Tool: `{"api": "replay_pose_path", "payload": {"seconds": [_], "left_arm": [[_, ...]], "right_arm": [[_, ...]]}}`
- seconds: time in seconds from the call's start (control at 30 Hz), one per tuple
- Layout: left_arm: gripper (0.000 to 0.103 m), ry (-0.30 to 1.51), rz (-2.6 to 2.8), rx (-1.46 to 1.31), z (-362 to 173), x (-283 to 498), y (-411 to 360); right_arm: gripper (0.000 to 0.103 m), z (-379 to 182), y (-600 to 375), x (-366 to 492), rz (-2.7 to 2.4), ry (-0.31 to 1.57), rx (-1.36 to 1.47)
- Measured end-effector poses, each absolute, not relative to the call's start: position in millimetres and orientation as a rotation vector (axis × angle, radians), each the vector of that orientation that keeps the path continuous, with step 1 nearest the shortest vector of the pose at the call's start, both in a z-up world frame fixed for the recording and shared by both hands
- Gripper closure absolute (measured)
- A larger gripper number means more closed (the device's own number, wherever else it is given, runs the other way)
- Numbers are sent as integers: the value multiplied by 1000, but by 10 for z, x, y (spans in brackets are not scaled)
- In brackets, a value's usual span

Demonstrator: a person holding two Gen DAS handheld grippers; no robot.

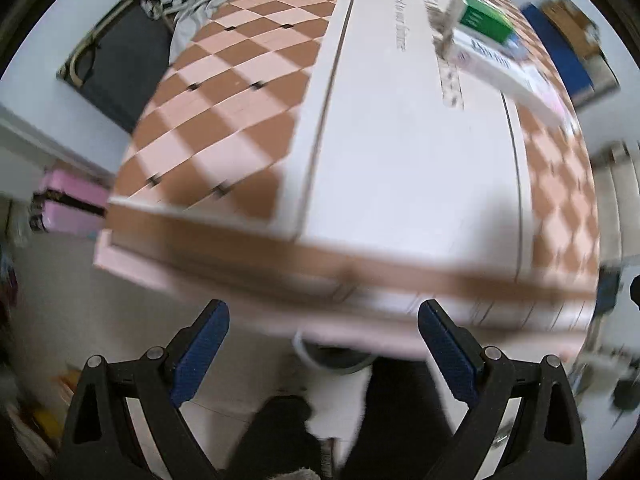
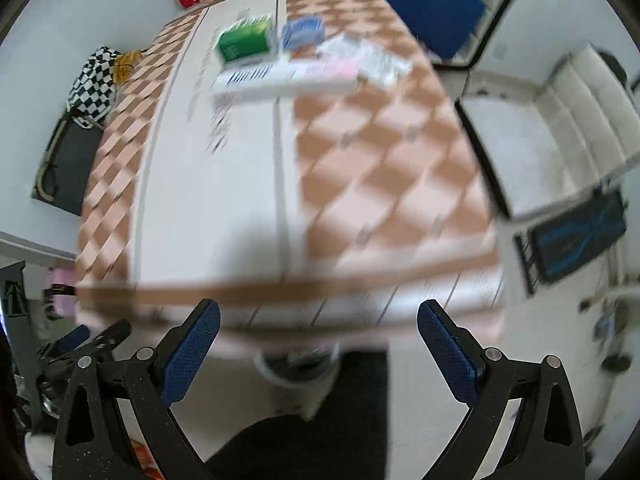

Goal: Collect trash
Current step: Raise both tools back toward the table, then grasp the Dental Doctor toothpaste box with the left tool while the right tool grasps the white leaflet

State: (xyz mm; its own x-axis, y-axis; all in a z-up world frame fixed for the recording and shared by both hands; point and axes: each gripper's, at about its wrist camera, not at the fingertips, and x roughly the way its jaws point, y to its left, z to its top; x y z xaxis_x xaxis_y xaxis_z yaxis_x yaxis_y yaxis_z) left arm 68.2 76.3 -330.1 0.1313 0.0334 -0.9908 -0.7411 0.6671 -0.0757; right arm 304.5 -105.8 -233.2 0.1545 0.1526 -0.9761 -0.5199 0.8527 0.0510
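You are approaching: both the left gripper [image 1: 322, 344] and right gripper [image 2: 318, 344] have jaws released, empty; reach the green box [image 2: 244, 42] across the worktop [image 2: 224, 184].

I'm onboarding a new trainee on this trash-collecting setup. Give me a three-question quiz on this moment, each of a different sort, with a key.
1. True or false: the left tongs are shut on a piece of trash.
2. Multiple choice: the green box sits on top of A) a long white box, B) the floor, C) a chair.
3. Fill in: the table is covered by a pink-and-brown ______ cloth.

Key:
1. False. Both the left tongs and the right tongs are open and hold nothing.
2. A, the long white box lying at the table's far end.
3. Checkered.
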Motion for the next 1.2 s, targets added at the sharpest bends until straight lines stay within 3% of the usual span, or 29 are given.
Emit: {"api": "replay_pose_path", "payload": {"seconds": [0.17, 0.2, 0.23, 0.27, 0.57, 0.6, 0.63, 0.7, 1.0, 1.2], "left_arm": [[7, 1325, 703, -878, -3351, 1714, 945], [8, 1321, 711, -933, -3375, 1960, 978], [8, 1317, 710, -990, -3402, 2158, 1005], [8, 1309, 705, -1053, -3438, 2363, 1026], [8, 1176, 727, -1581, -3916, 3654, 1169], [16, 1165, 745, -1587, -3929, 3684, 1191], [32, 1178, 781, -1572, -3929, 3718, 1229], [45, 1180, 819, -1541, -3922, 3679, 1265], [50, 1398, 798, -961, -3602, 3175, 1343], [53, 1463, 745, -917, -3782, 2802, 1546]], "right_arm": [[7, -2478, -808, 4443, 506, 1323, -386], [13, -2522, -767, 4760, 502, 1326, -394], [29, -2574, -744, 4951, 501, 1337, -396], [36, -2646, -718, 5211, 497, 1355, -395], [36, -3133, -549, 6306, 494, 1441, -382], [35, -3159, -513, 6340, 514, 1447, -385], [35, -3177, -496, 6328, 528, 1452, -391], [34, -3244, -403, 6338, 578, 1469, -416], [18, -3576, 241, 6023, 758, 1487, -655], [18, -3901, 568, 5917, 745, 1479, -812]]}}
